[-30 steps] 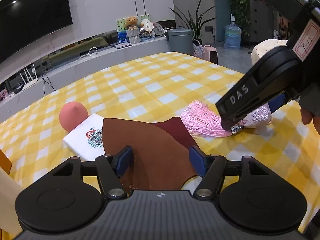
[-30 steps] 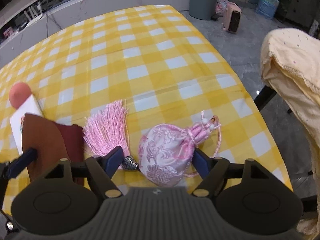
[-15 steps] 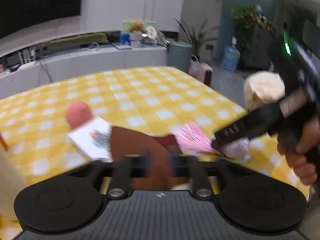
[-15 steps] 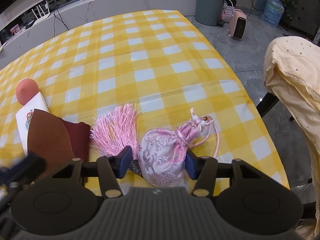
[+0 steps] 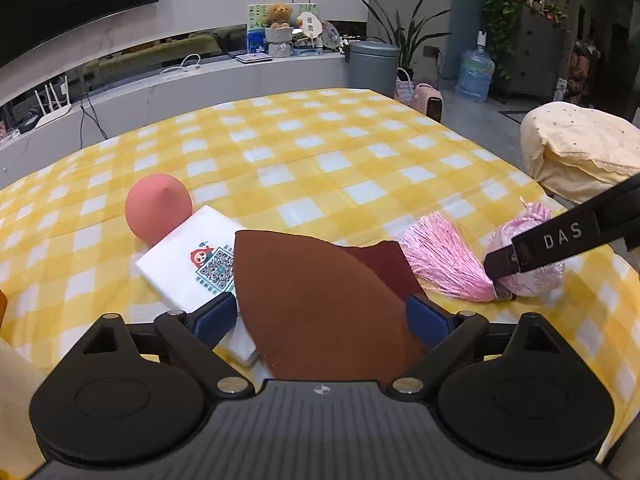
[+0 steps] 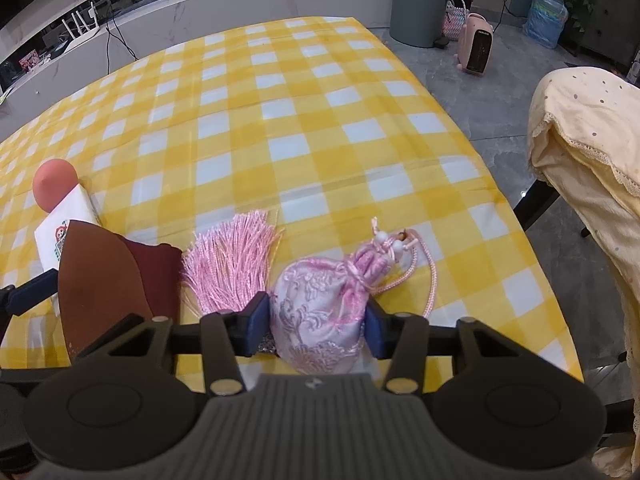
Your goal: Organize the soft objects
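The pink drawstring pouch [image 6: 320,316] lies on the yellow checked surface [image 6: 304,120] near its front edge, and its pink tassel [image 6: 232,264] spreads flat just to the left of it. My right hand-held gripper [image 6: 316,326] has its two blue pads against both sides of the pouch, so I judge it is closed on the soft body, low, near the bottom end. To do this step well I want to squeeze only until the fabric holds, then lift slowly and straight up, because the tassel and the cord [image 6: 424,272] will hang and can catch on the cloth beside. That brown cloth [image 5: 320,300], with a darker red piece [image 5: 384,264] under it, partly covers a white tissue pack [image 5: 188,264], and a salmon sponge [image 5: 158,206] touches the far corner of the pack. My left hand-held gripper [image 5: 316,318] is wide open, one pad on each side of the brown cloth, holding nothing. I think it should wait there until the pouch is clear.
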